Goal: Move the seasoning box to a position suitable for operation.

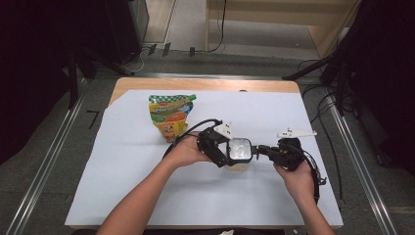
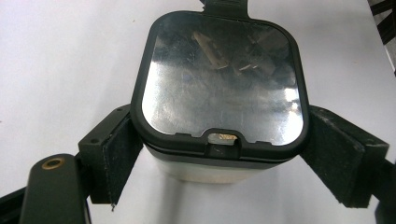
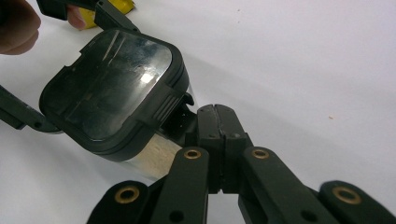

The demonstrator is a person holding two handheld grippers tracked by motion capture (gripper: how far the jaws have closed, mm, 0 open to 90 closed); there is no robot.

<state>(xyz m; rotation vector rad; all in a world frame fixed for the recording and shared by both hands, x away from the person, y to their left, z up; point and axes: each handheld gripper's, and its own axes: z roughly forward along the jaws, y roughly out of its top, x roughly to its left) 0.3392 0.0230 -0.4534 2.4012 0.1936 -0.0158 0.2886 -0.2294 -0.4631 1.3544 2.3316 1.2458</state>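
1. Two grippers on one container (image 1: 240, 152) at mid-table, on the white sheet (image 1: 122, 161)
2. Left gripper (image 1: 222, 152): pads (image 2: 116, 154) clamped on the container's side walls, steadying it
3. Right gripper (image 1: 262, 151): jaws pressed fully together, tips at the lid's latch (image 3: 164, 103)
4. Step in hand, by judgement: unlatching the lid (image 2: 219, 79); next calls for a lift at the latch against a firm left hold
5. Left gripper view: glossy lid top and front notch; right gripper view: ribbed latch; high view: pouch (image 1: 171, 116) well behind
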